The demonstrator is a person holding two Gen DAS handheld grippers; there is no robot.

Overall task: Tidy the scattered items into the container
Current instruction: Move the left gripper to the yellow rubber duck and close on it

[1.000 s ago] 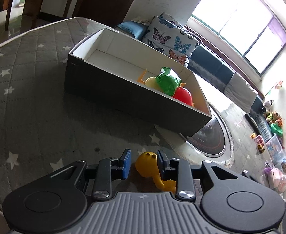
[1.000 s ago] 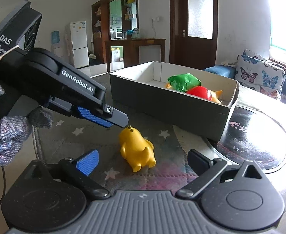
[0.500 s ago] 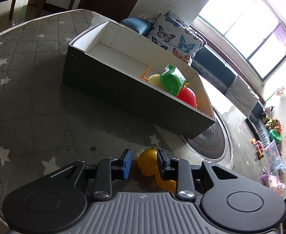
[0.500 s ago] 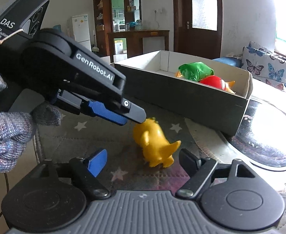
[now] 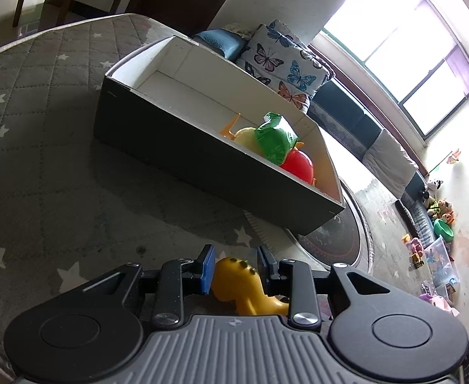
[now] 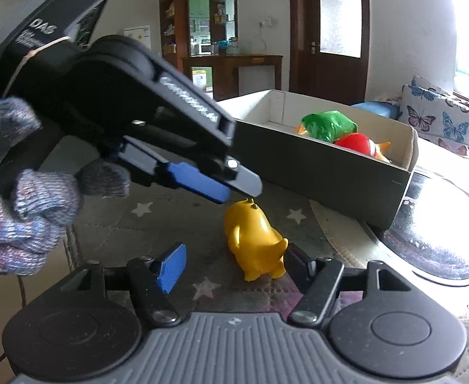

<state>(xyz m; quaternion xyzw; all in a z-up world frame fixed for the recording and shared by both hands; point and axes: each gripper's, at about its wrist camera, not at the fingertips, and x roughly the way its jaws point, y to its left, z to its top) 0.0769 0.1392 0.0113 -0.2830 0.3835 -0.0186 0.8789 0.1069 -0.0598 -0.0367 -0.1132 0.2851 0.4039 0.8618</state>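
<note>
A yellow toy duck [image 5: 241,280] sits between the pads of my left gripper [image 5: 236,267], which is shut on its head. In the right wrist view the duck [image 6: 255,241] hangs just above the star-patterned mat, with the left gripper [image 6: 234,188] on its top. My right gripper [image 6: 234,259] is open and empty, its fingers either side of the duck's lower body. The dark open box [image 5: 202,163] stands beyond, holding a green packet [image 5: 274,139], a red toy [image 5: 298,166] and a yellow toy [image 5: 245,136].
The grey quilted star mat [image 5: 42,160] covers the table. A round shiny dark plate [image 6: 439,230] lies to the right of the box. Butterfly cushions [image 5: 285,64] and a sofa are behind. Toys lie on the floor at far right [image 5: 433,256].
The left gripper has lifted and turned the duck, so its body now hangs tail-down. The right gripper has come closer, its fingers flanking the duck.
</note>
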